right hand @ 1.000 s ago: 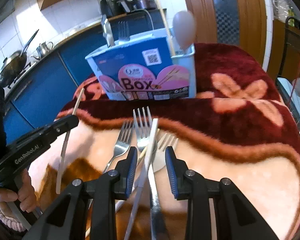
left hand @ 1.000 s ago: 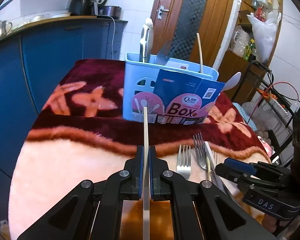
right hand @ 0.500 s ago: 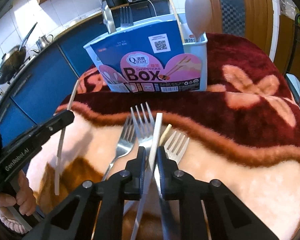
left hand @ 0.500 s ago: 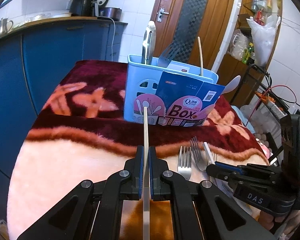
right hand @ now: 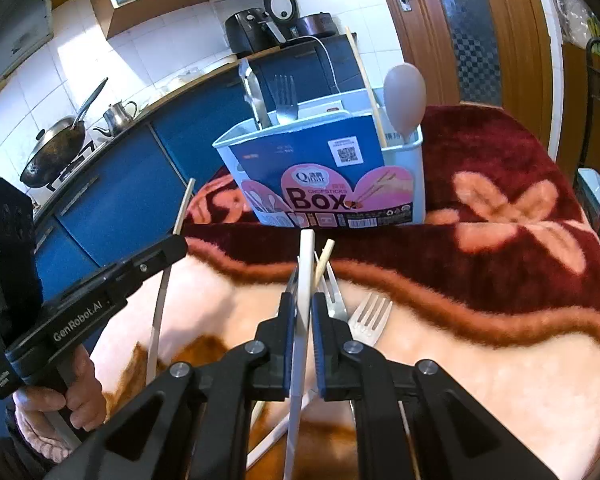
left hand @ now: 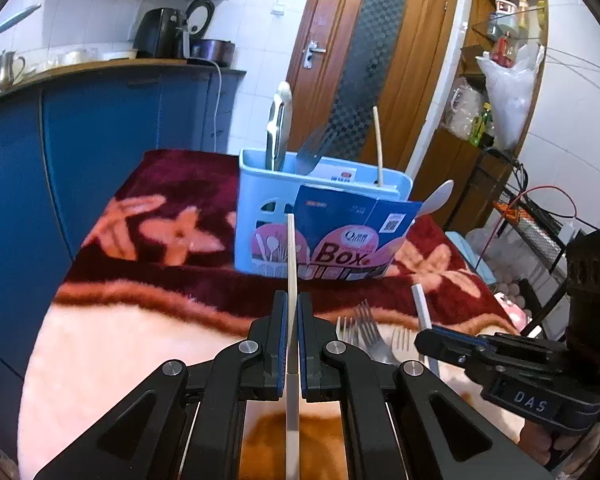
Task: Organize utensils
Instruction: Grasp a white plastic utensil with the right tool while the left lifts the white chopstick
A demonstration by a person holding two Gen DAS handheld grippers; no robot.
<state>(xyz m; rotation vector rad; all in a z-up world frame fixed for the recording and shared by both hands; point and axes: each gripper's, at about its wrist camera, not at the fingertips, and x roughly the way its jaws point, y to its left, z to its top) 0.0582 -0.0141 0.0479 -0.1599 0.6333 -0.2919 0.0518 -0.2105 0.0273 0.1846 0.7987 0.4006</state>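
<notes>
White chopstick [right hand: 305,276] is running lengthwise up the centre of the right wrist frame, tip pointing twd the blue utensil box [right hand: 404,184] at upper centre. Right gripper [right hand: 305,312] is pinching it, jaws clamped tight. Left gripper [left hand: 293,320] is likewise squeezing a pale chopstick [left hand: 291,248], long axis vertical in frame, tip aiming at the box. Forks [right hand: 370,316] are lying on the blanket [right hand: 500,360] just right of the fingers.

A light-blue utensil holder [right hand: 404,160] with a pink-and-navy label [right hand: 324,184] is set on a maroon, peach-flowered blanket [right hand: 500,216].
</notes>
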